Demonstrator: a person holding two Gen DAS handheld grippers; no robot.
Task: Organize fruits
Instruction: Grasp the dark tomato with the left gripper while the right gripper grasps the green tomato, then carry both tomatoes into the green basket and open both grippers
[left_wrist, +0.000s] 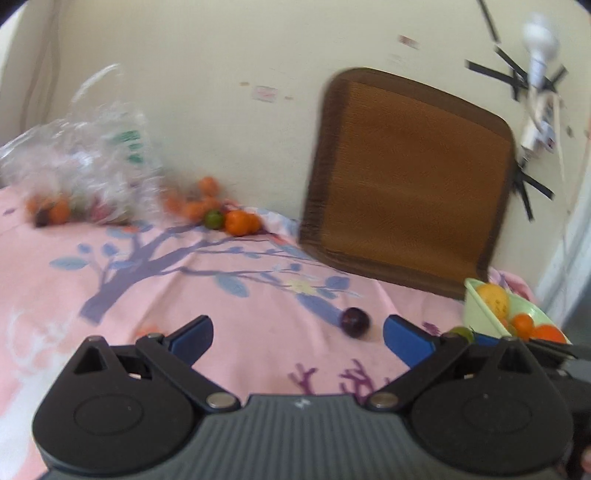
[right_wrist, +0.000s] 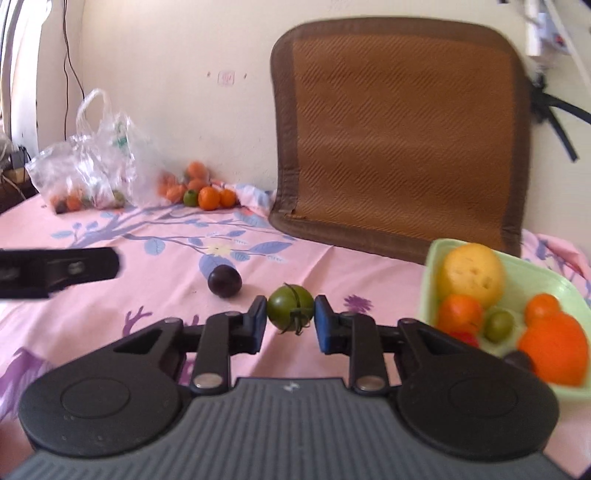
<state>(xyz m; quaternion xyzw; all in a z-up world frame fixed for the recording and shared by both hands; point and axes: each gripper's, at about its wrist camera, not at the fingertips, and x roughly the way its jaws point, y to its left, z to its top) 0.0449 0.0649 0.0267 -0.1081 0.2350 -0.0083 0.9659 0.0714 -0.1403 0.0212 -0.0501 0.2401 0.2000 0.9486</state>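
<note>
A green tomato (right_wrist: 290, 308) sits pinched between the blue pads of the right gripper (right_wrist: 290, 321), raised just off the pink floral cloth (right_wrist: 155, 266) with bare cloth all around it. A dark plum (right_wrist: 224, 281) lies on the cloth just left of the tomato; the light green bowl (right_wrist: 546, 275) of oranges and a yellow fruit stands close on its right. The left gripper (left_wrist: 298, 338) hangs with jaws spread wide and nothing between them, the plum (left_wrist: 355, 322) ahead. Behind the tomato, a brown woven mat (right_wrist: 399, 136) leans on the cream wall; far left, loose oranges (right_wrist: 209, 198) and a plastic bag (right_wrist: 99, 162).
</note>
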